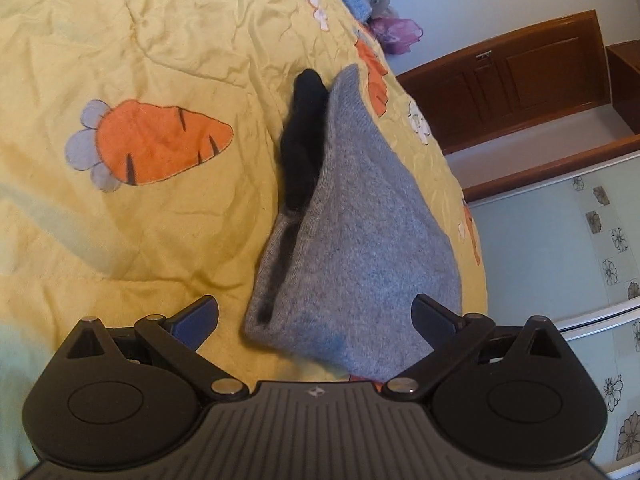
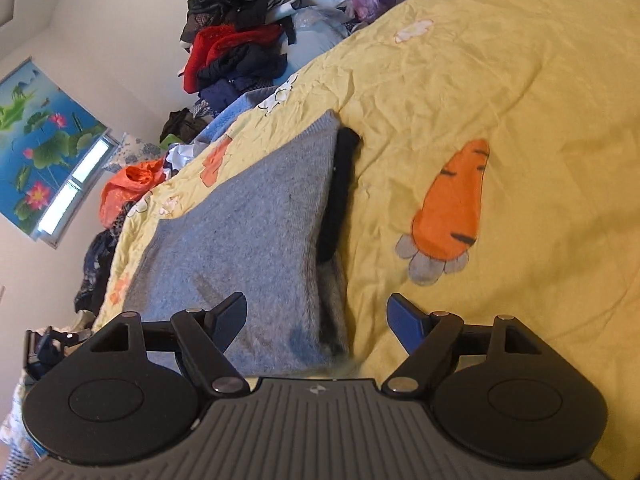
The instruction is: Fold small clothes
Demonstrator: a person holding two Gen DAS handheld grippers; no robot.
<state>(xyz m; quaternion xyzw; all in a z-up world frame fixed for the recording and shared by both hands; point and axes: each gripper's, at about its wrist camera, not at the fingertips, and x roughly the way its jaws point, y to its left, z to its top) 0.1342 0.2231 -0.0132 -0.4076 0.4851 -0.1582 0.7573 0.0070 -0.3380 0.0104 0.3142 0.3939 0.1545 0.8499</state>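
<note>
Hovering low over the bed, your left gripper (image 1: 314,322) points along the grey knit garment (image 1: 360,240), jaws spread wide, nothing between them. Its near folded corner sits in the gap; the right finger overlaps the grey edge in view, the left finger is over bare yellow quilt (image 1: 140,40). Contact can't be judged.

Your right gripper (image 2: 316,322) hangs just as low from the other side, jaws also wide and empty. Left finger lies over the grey knit garment (image 2: 248,220), right finger over the yellow quilt (image 2: 500,80). The garment's near edge falls between the fingers.

Garment lies flat on the quilt, folded to a tapering shape, with a black piece (image 1: 302,140) poking out along one long edge, also seen as black piece (image 2: 340,192) from the right wrist. An orange carrot patch (image 1: 160,142) sits beside it, apart. Clothes pile (image 2: 236,36) stacked against the wall behind the bed.
</note>
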